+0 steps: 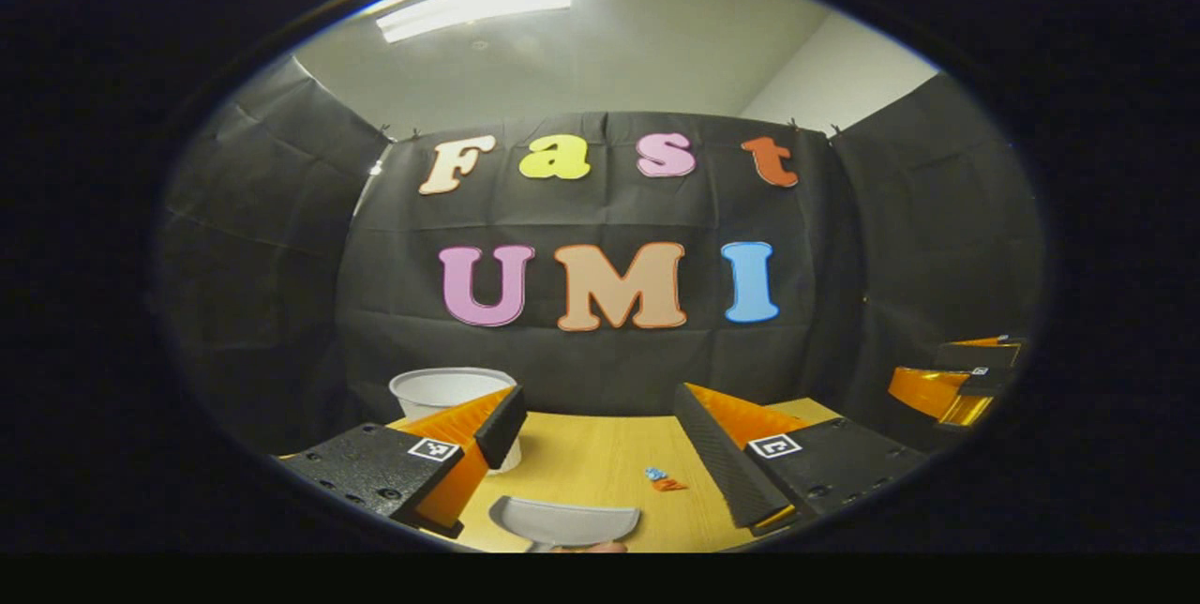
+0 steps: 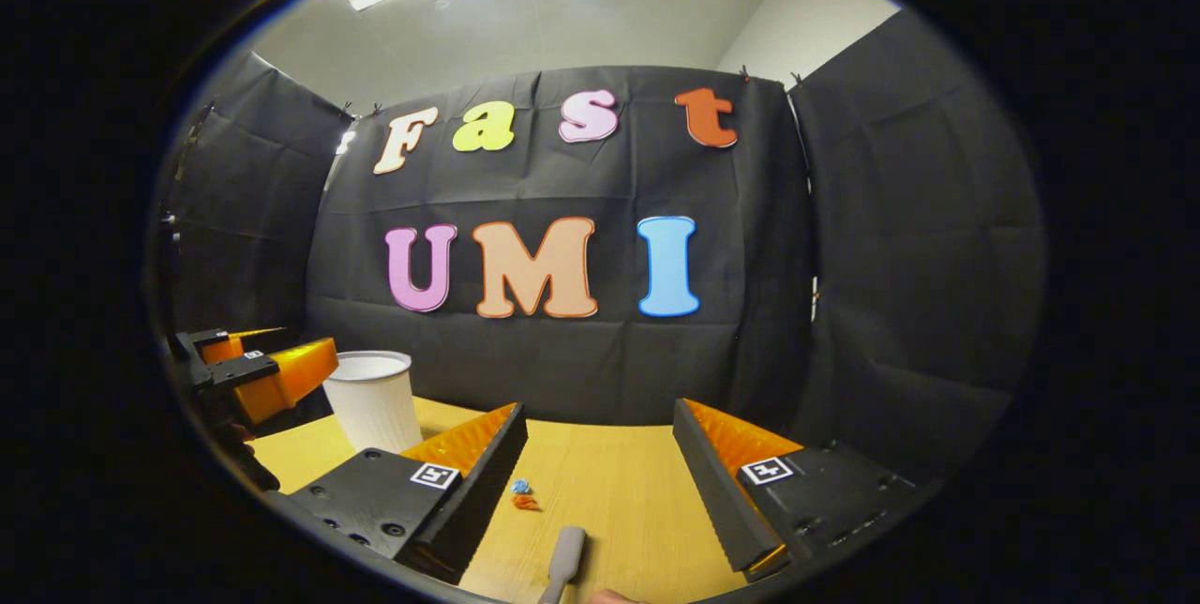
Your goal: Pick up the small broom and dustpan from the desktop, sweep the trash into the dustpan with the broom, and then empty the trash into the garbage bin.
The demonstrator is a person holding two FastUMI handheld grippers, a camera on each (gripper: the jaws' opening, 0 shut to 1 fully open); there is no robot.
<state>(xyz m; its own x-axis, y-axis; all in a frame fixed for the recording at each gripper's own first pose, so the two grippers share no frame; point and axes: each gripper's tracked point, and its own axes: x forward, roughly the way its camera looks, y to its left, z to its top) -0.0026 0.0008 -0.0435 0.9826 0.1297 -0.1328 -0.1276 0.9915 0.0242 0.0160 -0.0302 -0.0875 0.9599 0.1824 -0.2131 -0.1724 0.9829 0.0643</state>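
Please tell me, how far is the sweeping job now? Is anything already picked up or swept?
Nothing looks done yet. The dustpan and the broom lie on the desk, and the trash sits loose on the wood. In hand: the left gripper and right gripper hover above them, jaws open and empty. Left: grasping both tools, sweeping, then emptying into the white bin.

Black cloth walls (image 1: 600, 360), wooden desktop (image 2: 619, 482), white ceiling's strip light (image 1: 473, 6).
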